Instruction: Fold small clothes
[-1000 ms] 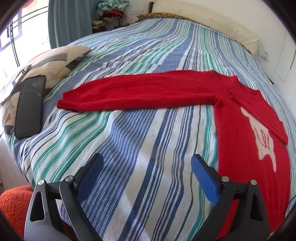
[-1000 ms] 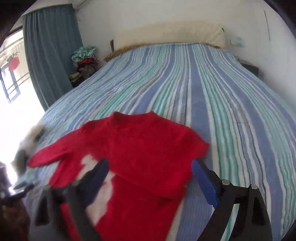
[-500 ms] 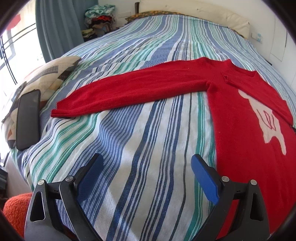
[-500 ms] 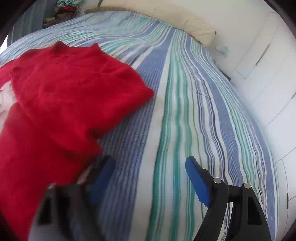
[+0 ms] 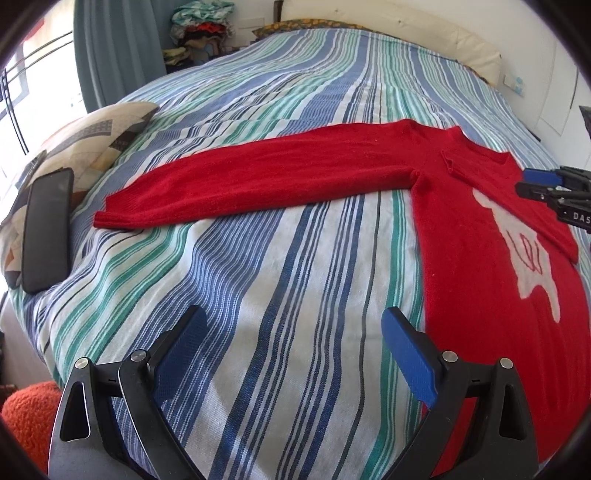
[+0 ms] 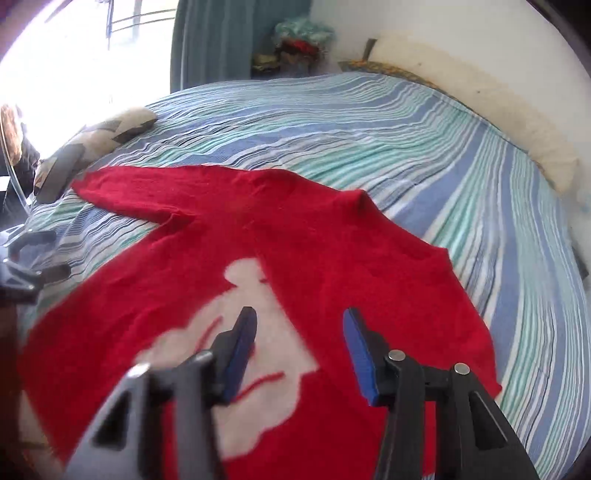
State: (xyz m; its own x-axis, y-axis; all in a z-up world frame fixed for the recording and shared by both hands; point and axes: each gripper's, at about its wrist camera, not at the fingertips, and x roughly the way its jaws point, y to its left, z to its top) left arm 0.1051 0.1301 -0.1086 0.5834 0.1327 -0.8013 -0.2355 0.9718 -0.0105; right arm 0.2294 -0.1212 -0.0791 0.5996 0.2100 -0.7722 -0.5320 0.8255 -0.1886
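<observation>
A red sweater (image 5: 465,236) with a white figure on its front lies flat on the striped bedspread (image 5: 258,295). One long sleeve (image 5: 258,184) stretches out to the left; the other sleeve is folded across the chest (image 6: 369,258). My left gripper (image 5: 295,336) is open and empty above bare bedspread, left of the sweater's body. My right gripper (image 6: 299,332) is open and empty just above the white figure (image 6: 258,332); it also shows at the right edge of the left wrist view (image 5: 554,188).
A patterned pillow (image 5: 88,140) with a black phone (image 5: 46,229) on it lies at the bed's left edge. A long cream pillow (image 5: 424,40) lies at the headboard. Clothes are piled (image 5: 203,26) by the curtain. An orange cushion (image 5: 26,417) sits below the bed corner.
My right gripper has swung left, from the bedspread beside the sweater to above the white figure. My left gripper has shifted slightly and stays open.
</observation>
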